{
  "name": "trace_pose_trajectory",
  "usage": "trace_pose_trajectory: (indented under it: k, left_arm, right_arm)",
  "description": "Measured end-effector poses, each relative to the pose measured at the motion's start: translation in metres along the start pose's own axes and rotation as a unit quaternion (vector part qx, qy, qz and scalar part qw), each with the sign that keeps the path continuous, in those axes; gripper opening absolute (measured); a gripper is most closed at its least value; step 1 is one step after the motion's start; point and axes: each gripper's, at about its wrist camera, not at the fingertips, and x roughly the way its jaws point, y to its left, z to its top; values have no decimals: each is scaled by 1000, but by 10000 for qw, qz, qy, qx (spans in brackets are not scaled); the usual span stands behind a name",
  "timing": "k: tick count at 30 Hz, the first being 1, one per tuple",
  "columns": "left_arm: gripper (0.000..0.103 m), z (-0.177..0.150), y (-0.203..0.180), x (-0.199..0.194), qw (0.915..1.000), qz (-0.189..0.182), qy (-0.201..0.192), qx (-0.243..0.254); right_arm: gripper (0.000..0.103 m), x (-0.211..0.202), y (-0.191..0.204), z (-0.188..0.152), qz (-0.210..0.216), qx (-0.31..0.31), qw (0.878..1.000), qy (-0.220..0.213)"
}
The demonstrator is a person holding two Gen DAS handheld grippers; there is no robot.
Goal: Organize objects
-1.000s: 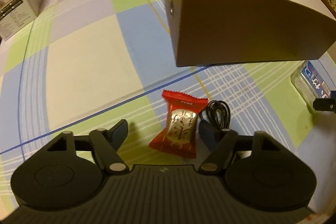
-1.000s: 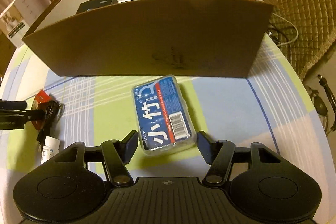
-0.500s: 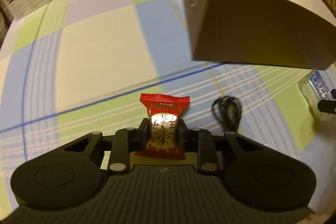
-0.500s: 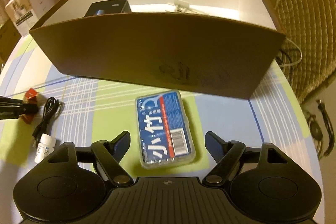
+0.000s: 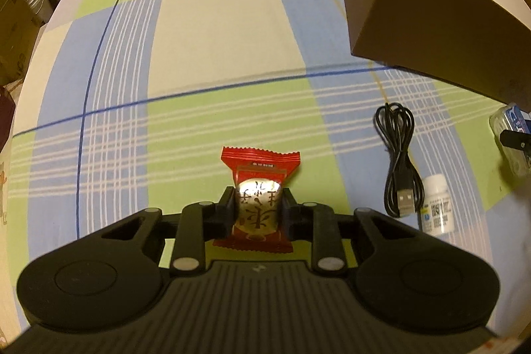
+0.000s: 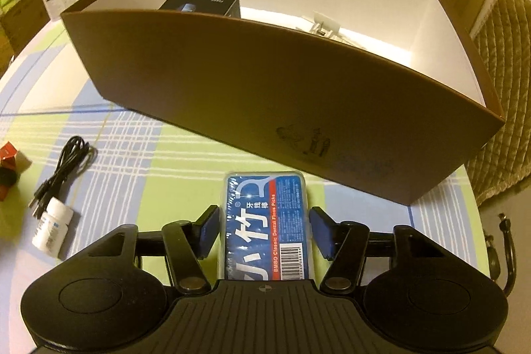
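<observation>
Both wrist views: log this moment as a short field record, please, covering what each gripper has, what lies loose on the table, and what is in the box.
left gripper: shut on the red snack packet
right gripper: jaws closing around the floss pick case, small gaps at both pads, not yet gripped
loose on tablecloth: black USB cable, white pill bottle
brown box: open top; holds a black carton and a small white item

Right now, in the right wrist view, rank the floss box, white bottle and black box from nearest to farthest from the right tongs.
1. Floss box: between the closing right tongs.
2. White bottle: left, on the cloth.
3. Black box: ahead, inside the brown carton.
</observation>
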Motion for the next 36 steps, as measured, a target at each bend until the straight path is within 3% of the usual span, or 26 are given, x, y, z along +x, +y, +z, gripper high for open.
trace_pose_trajectory:
  k: [14,26,36]
  left_arm:
    - [23,-20,-31,-21,9998,-97,-3,146]
    - [23,-23,-67,-59,9980,-383,-321,397]
    - [23,-12,-103,-88,9928,-676,-671,730]
  right_arm:
    - [55,-24,7,-34,232,-196,9995,98]
    - [55,-50,-16,-59,463,257,9984,203]
    - [55,-89,-24,-54,708,597,9955,-195]
